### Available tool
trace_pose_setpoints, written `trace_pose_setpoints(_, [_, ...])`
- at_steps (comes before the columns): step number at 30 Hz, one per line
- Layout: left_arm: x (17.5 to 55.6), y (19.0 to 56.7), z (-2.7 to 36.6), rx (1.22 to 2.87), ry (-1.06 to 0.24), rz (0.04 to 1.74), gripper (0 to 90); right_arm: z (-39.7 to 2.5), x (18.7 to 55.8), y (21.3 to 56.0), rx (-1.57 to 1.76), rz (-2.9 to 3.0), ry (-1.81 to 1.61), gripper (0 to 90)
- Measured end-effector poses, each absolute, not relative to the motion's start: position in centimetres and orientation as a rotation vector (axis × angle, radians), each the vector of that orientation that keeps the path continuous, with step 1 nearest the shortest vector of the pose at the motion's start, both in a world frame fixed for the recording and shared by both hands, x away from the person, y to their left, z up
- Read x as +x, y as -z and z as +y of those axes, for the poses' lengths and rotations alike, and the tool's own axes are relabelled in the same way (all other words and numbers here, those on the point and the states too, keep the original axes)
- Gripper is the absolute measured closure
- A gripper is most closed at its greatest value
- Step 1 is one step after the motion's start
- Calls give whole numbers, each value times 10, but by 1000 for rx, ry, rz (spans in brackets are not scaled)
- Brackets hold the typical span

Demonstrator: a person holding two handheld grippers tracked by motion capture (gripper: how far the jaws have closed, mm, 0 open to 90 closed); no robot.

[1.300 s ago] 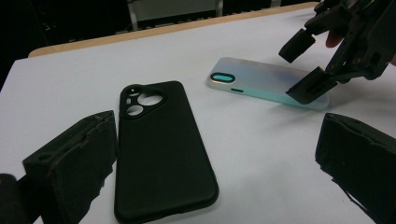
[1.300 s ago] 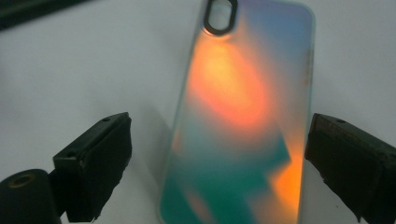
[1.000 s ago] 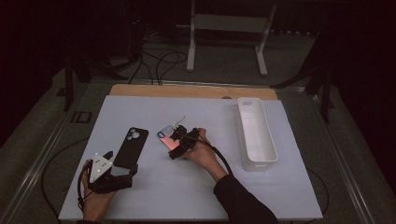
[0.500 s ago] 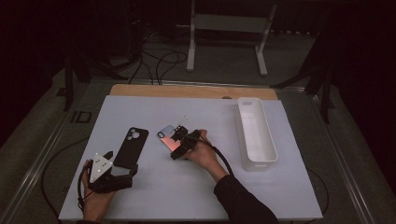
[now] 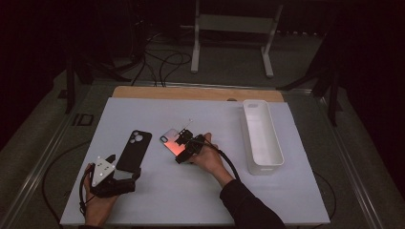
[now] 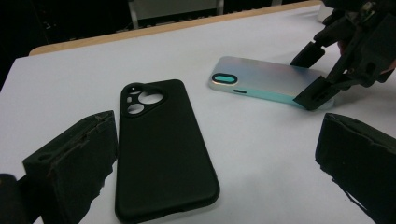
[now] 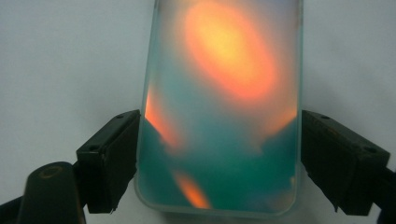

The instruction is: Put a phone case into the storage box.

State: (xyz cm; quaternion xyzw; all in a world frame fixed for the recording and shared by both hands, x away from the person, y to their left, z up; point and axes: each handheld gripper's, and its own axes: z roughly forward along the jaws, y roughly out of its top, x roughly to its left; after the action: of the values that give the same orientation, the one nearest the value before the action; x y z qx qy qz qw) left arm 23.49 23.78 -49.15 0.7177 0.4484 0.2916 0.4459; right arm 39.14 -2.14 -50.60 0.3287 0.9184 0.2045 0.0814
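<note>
Table point(image 5: 143, 210), white-topped: long white tray point(image 5: 260, 138) at 3 o'clock, black phone case point(image 5: 134, 150) at 9 o'clock, iridescent phone case point(image 5: 171, 139) lying flat near centre. Right gripper point(image 5: 183, 143), jaws astride the iridescent case's near end and touching or nearly touching both long edges, so whether it is clamped I cannot tell; left gripper point(image 5: 125, 177), jaws wide apart, at 7 o'clock just short of the black case. Handling note: likely best squeezed squarely on the side walls and lifted level, since the shell may flex or slip.
</note>
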Motion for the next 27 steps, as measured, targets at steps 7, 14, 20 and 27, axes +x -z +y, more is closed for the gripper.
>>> trace_pose_setpoints(7, [235, 492, 237, 1783, -721, 1115, 2, -24, 385, 500, 954, 2709, -652, 163])
trace_pose_setpoints(14, [235, 491, 237, 1770, -705, 1119, 2, -31, 378, 485, 911, 2672, -748, 165])
trace_pose_setpoints(20, [235, 488, 239, 1733, -681, 1130, 2, -36, 372, 471, 881, 2649, -835, 165])
trace_pose_setpoints(27, [237, 482, 239, 1714, -640, 1133, 2, -42, 364, 459, 877, 2611, -928, 164])
